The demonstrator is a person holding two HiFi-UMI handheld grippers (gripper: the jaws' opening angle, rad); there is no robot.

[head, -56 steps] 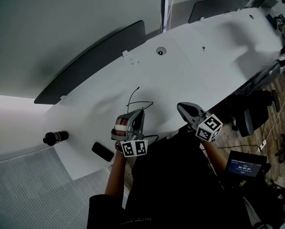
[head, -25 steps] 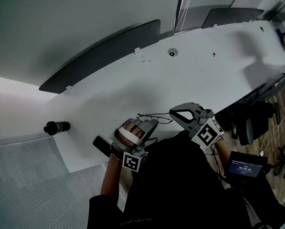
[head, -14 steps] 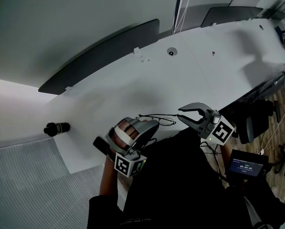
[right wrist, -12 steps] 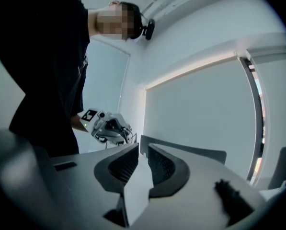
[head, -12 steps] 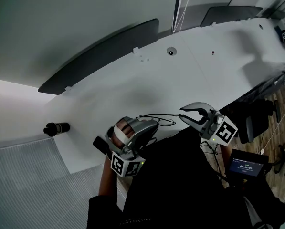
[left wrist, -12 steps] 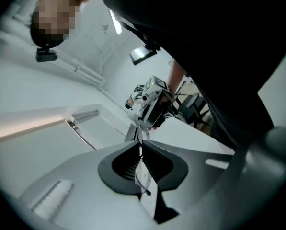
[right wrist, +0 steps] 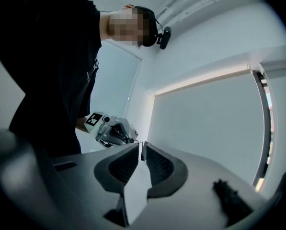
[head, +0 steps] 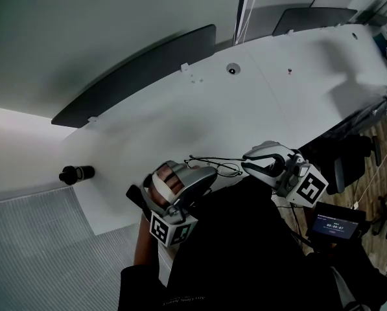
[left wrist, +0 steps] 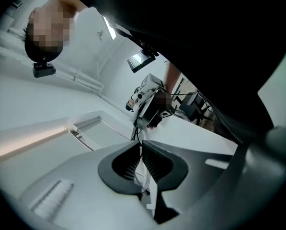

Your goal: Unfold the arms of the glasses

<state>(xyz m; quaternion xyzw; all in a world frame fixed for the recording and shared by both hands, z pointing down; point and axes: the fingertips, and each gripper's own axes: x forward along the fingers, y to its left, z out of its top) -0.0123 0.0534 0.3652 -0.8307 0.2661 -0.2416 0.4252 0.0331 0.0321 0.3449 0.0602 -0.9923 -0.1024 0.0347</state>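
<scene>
Thin black wire glasses point(head: 216, 166) hang above the near edge of the white table point(head: 245, 96), stretched between my two grippers. My left gripper point(head: 209, 173) is shut on the frame; in the left gripper view the clear lens and rim point(left wrist: 139, 128) pass between its closed pads. My right gripper point(head: 246, 162) faces it from the right with its jaws slightly apart. In the right gripper view the dark tip of one arm point(right wrist: 142, 153) stands in the narrow gap, and the pads do not seem to press on it. Each gripper sees the other: right gripper point(left wrist: 150, 92), left gripper point(right wrist: 113, 130).
A black phone point(head: 136, 197) lies by the table's near left corner, and a black cylinder point(head: 75, 172) stands left of it. Dark panels point(head: 135, 76) line the far side. Office chairs point(head: 339, 164) and a small screen point(head: 334, 225) are at the right, beyond the table edge.
Both grippers have risen with the glasses, which were on the table before. The right gripper's jaws, closed a second ago, now stand slightly apart.
</scene>
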